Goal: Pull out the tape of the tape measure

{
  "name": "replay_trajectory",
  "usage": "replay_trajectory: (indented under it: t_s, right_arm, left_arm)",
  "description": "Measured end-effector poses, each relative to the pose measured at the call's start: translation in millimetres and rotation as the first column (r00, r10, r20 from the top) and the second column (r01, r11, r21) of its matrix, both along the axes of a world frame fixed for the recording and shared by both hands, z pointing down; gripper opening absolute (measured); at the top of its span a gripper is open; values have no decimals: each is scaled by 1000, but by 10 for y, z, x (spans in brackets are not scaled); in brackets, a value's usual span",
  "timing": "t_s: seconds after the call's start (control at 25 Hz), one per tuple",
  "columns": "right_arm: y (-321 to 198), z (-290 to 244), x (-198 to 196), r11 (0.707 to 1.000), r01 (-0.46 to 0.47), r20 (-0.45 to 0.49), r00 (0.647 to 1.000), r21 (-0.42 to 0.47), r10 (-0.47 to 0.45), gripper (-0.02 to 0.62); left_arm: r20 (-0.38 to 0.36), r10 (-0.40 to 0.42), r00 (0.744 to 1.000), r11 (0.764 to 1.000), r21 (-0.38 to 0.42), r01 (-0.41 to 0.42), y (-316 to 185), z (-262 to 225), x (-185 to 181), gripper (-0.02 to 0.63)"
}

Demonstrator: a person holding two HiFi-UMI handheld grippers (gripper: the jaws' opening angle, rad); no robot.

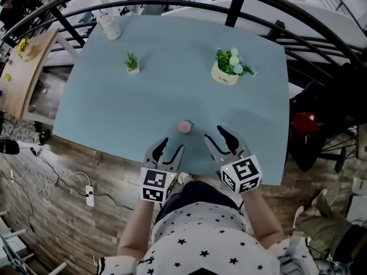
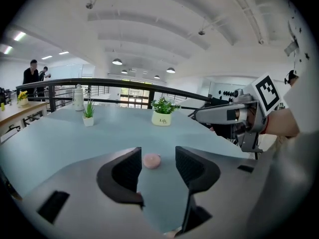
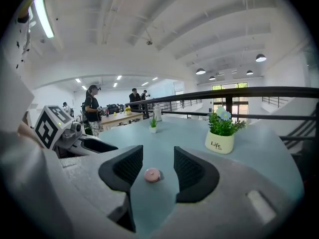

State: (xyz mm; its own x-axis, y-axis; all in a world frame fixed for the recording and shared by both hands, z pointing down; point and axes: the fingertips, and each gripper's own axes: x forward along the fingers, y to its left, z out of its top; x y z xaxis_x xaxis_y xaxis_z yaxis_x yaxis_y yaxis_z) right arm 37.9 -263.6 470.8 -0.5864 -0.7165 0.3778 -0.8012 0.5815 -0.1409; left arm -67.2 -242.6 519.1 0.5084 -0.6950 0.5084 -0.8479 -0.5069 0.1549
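A small round pink tape measure is seen lying on the pale blue surface, close to its near edge, with no tape yet drawn from the case. It is flanked by two hand-held grippers, both held just short of it and angled down toward the surface. The left hand-held gripper is shown with its jaws apart and nothing between the pads; in the left gripper view the pink case is framed almost dead centre in the gap, a little way ahead. The right hand-held gripper is likewise open and empty, with the case ahead and slightly to the left of its line. Neither is plainly the nearer, though the left appears better lined up. No long axis can be read from the round case (the tape's pull tab is too small to be made out), so the side from which the tape must be drawn cannot be told. A flowering pot plant and a small green plant are set well apart from the work, further back.
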Motion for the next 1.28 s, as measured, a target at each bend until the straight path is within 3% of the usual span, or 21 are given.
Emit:
replay_trajectory:
  t_s: [0.68, 1.28]
  right_arm:
    - [-498, 284, 50, 998, -18, -6, 1000, -66, 17, 179]
    - [-734, 419, 111, 995, -31, 7, 999, -100, 32, 179]
  left_arm:
    - [95, 181, 979, 976, -139, -167, -465, 761, 316, 239]
    - [170, 239, 956, 956, -211, -202, -704, 1044, 433, 240]
